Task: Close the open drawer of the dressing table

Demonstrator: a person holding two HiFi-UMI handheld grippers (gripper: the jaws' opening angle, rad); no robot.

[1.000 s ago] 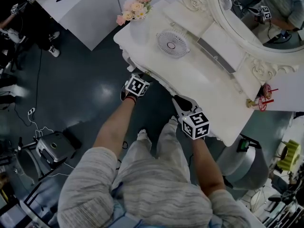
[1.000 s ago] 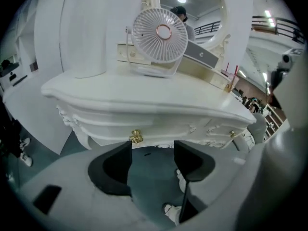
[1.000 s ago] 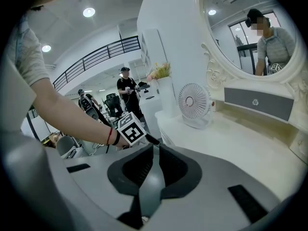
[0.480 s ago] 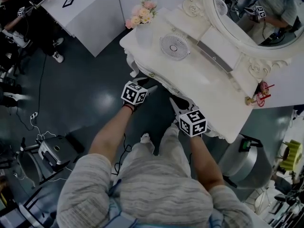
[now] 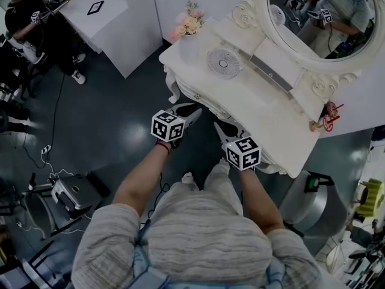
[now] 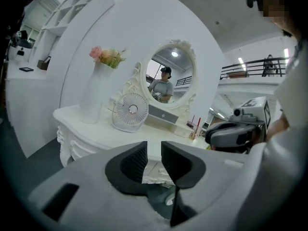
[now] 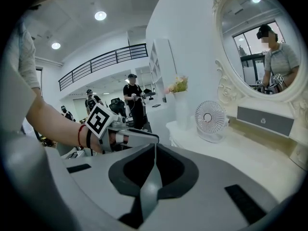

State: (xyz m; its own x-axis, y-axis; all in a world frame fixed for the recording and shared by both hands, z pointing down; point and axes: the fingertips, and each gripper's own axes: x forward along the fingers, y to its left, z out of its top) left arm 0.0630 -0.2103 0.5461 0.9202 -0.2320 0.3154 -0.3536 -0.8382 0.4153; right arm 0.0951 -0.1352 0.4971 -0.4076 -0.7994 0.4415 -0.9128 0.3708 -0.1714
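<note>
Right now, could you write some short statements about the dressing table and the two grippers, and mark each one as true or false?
1. The right gripper is shut and empty. True.
2. The left gripper grips the fan. False: its jaws, which have just been closing, stand slightly apart with nothing between them, and the fan stands on the dressing table.
3. A vase of flowers stands beside the fan. True.
4. The mirror is square. False: it is oval.
</note>
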